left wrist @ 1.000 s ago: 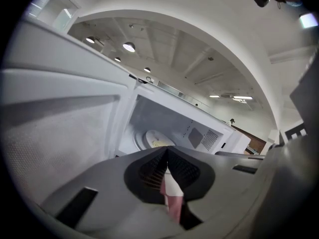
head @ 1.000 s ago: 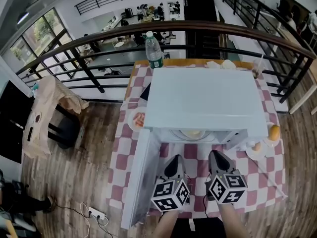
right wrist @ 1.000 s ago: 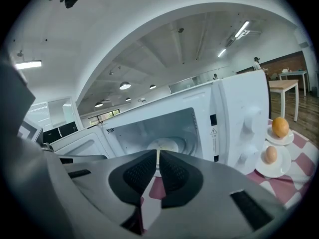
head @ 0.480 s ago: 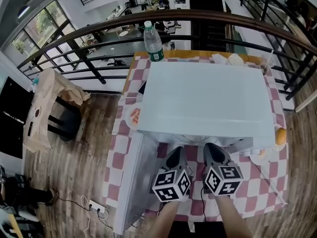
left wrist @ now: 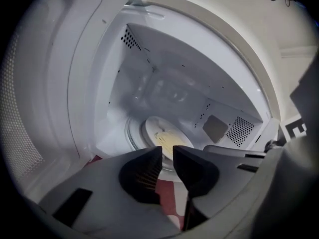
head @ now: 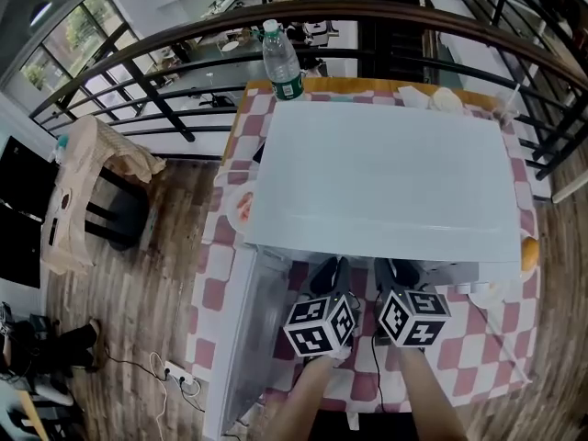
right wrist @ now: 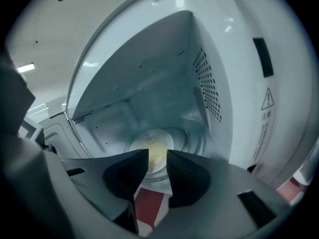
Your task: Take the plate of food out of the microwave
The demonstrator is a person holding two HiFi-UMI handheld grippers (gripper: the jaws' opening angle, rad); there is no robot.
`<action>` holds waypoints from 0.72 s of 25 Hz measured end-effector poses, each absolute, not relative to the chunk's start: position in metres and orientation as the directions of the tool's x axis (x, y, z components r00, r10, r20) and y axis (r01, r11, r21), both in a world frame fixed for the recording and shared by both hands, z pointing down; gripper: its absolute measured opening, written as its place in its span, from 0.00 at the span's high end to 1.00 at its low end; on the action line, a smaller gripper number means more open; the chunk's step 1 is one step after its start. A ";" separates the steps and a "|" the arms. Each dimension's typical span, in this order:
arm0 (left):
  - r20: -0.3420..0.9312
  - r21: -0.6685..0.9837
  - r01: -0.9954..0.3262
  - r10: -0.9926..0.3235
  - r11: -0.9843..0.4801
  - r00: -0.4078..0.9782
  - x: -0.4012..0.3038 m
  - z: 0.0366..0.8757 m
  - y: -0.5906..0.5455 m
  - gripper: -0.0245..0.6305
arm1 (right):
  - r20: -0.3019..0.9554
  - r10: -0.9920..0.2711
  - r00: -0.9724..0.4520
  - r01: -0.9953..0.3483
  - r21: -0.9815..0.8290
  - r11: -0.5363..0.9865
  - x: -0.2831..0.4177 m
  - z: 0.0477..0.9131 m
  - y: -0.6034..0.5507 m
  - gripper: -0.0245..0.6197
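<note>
A white microwave (head: 386,182) stands on the checkered table with its door (head: 241,338) swung open to the left. Inside, a white plate of yellowish food (left wrist: 164,137) (right wrist: 155,151) rests on the glass turntable. Both grippers sit side by side just outside the microwave's mouth, pointing in. The jaws of my left gripper (head: 333,274) (left wrist: 167,152) are opening, with a narrow gap and nothing between them. My right gripper (head: 390,272) (right wrist: 157,157) is also opening and empty. The plate lies farther in, beyond both sets of fingertips. In the head view the microwave's top hides the cavity.
A water bottle (head: 278,62) stands behind the microwave. A small plate of food (head: 241,208) sits at its left and an orange thing (head: 530,251) at its right. The red-and-white cloth (head: 478,356) covers the table. A dark railing runs beyond the far edge.
Both grippers have moved forward to the microwave's mouth. The head view has shifted over the microwave, so its top now covers the cavity and plate.
</note>
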State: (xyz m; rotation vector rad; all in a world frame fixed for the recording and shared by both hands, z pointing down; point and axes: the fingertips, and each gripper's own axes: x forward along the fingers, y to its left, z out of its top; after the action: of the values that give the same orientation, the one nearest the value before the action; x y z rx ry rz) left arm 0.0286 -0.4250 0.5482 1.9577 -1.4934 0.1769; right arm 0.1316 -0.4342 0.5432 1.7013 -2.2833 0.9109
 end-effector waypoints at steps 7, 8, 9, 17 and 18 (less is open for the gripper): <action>0.488 0.432 -0.895 -0.806 -0.111 0.336 0.027 0.557 -0.441 0.74 | 0.479 -0.814 -0.328 -0.918 -0.364 0.155 0.131 0.556 -0.450 0.75; 0.489 0.433 -0.895 -0.806 -0.110 0.335 0.027 0.558 -0.443 0.74 | 0.482 -0.814 -0.324 -0.920 -0.363 0.152 0.131 0.558 -0.452 0.75; 0.489 0.434 -0.895 -0.806 -0.108 0.334 0.027 0.559 -0.445 0.74 | 0.486 -0.813 -0.321 -0.921 -0.361 0.148 0.131 0.559 -0.453 0.75; 0.501 0.438 -0.894 -0.801 -0.092 0.327 0.027 0.567 -0.455 0.74 | 0.507 -0.800 -0.321 -0.919 -0.372 0.133 0.130 0.572 -0.460 0.70; 0.501 0.439 -0.894 -0.801 -0.090 0.327 0.027 0.568 -0.456 0.74 | 0.509 -0.798 -0.321 -0.918 -0.374 0.131 0.130 0.574 -0.461 0.70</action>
State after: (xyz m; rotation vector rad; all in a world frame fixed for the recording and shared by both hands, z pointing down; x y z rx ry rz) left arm 0.0271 -0.4564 0.5680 1.9041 -1.4925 0.1716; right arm 0.1297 -0.4606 0.5735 1.7068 -2.2148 0.9564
